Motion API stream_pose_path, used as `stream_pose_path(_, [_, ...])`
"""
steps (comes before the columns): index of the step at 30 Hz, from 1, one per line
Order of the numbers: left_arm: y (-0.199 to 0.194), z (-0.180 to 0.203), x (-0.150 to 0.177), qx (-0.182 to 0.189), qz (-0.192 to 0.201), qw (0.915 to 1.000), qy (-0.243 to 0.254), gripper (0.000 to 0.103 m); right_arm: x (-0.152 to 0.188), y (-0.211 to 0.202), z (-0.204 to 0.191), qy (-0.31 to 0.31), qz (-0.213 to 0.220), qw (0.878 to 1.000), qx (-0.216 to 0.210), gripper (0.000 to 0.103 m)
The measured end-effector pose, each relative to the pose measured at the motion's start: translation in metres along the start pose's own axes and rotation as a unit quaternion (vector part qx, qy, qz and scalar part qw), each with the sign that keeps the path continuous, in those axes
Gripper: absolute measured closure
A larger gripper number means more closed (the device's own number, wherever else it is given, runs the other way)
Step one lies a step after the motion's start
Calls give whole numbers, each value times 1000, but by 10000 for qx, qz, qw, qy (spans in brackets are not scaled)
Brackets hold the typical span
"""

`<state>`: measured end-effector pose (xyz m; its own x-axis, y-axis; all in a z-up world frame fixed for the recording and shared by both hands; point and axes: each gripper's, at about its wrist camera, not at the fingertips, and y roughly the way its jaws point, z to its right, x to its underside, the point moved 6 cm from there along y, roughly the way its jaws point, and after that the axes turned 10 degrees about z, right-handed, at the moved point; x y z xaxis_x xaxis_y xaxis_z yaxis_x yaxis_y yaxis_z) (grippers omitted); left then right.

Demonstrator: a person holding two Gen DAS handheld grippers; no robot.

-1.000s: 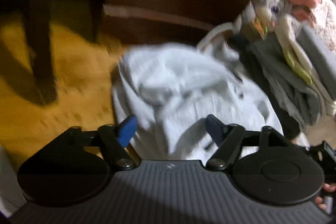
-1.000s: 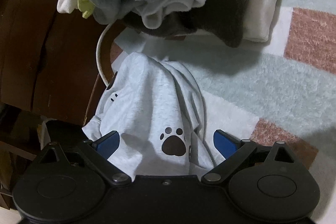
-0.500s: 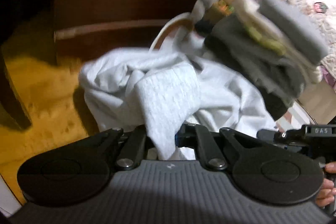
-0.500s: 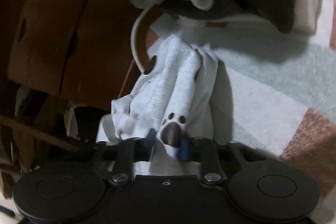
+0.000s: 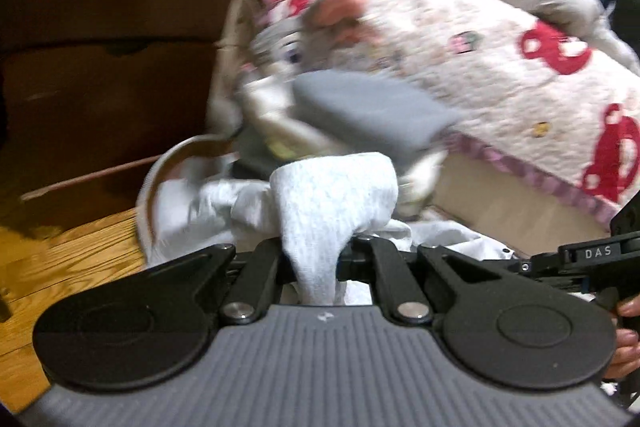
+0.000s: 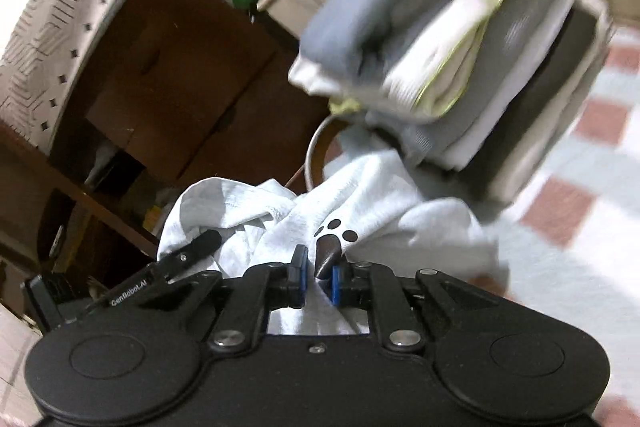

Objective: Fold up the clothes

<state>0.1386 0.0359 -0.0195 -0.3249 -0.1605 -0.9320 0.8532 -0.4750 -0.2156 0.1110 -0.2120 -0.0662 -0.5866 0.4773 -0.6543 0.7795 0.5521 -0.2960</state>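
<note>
Both jaws pinch the pale grey paw-print cotton garment (image 6: 372, 223), bunched beside the folded pile; right gripper (image 6: 317, 277) closing, left gripper (image 5: 312, 263) clamped. Spread evenly (avoid twisting), then flatten.

Count — one light grey garment (image 6: 384, 211) at 6 o'clock, one stack of folded clothes (image 6: 460, 67) at 1 o'clock, one plush toy (image 5: 320, 27), one patterned quilt (image 5: 500, 67).

Both tools (image 5: 314, 267) (image 6: 316, 277) clamped on cloth
</note>
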Motion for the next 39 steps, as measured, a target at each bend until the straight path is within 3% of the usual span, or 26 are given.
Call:
stream_pose_path(9, [3, 128, -11, 1063, 50, 9941, 226, 98, -27, -148, 21, -828, 460, 9879, 1225, 90])
stream_pose_path(13, [6, 181, -12, 1399, 68, 9895, 357, 98, -46, -210, 32, -1159, 793, 9731, 1826, 90])
stream_pose_path(16, [15, 214, -18, 1446, 147, 9884, 450, 98, -60, -249, 42, -1144, 1018, 9625, 2238, 90])
stream_pose_path(23, [56, 296, -53, 1688, 535, 9813, 758, 98, -102, -331, 59, -1601, 1301, 9292, 3067, 92])
stream_pose_path(30, [94, 363, -101, 2289, 1027, 9664, 560, 98, -148, -400, 64, -1942, 1647, 8746, 4126, 92])
stream_pose_path(33, [102, 374, -108, 2510, 1159, 9591, 605, 97, -160, -420, 62, -2096, 1687, 8626, 4283, 92])
stream_pose_path(35, [119, 362, -94, 2507, 835, 9632, 493, 93, -162, -421, 72, -1930, 1444, 8788, 4119, 82])
stream_pose_path(36, [130, 350, -81, 2411, 584, 9678, 415, 91, -161, -419, 82, -1783, 1247, 8908, 3990, 60])
stream_pose_path(37, [146, 335, -62, 2226, 261, 9739, 354, 90, -157, -414, 96, -1675, 1035, 8956, 3989, 46])
stream_pose_path(38, [162, 316, -38, 2000, -100, 9791, 353, 90, -151, -410, 114, -1639, 879, 8872, 4221, 35])
stream_pose_path(39, [177, 296, -8, 1723, -474, 9830, 417, 90, -144, -404, 133, -1604, 700, 8781, 4453, 35])
